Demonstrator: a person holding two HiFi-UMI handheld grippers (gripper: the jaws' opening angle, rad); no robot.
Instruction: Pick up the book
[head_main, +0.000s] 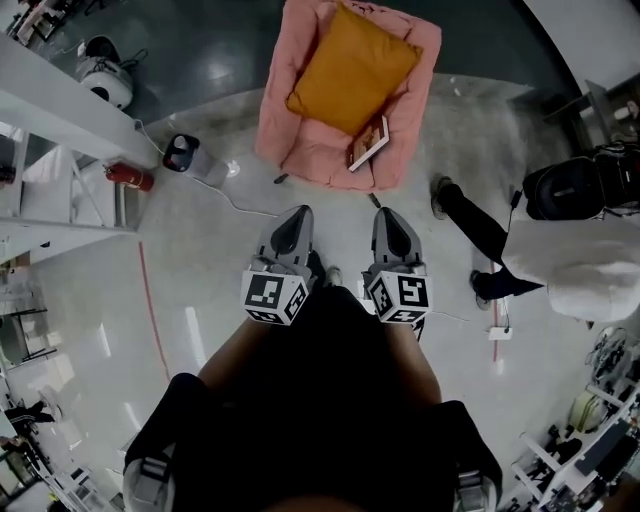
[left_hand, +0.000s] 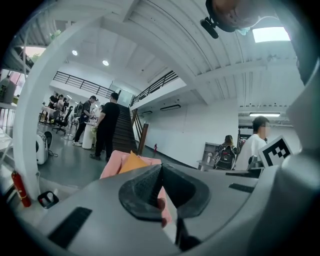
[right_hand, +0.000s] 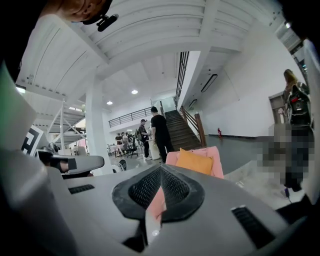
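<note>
with my left gripper and right gripper both pressed together and empty, i should close in toward 12 o'clock, where the book lies on the pink armchair just beside the orange cushion, spreading the right jaws early.

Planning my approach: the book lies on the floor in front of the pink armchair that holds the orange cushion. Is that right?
Not on the floor. The head view shows the book lying on the seat of the pink armchair, at the front edge of the orange cushion. The rest is right: the cushion is in that armchair.
</note>
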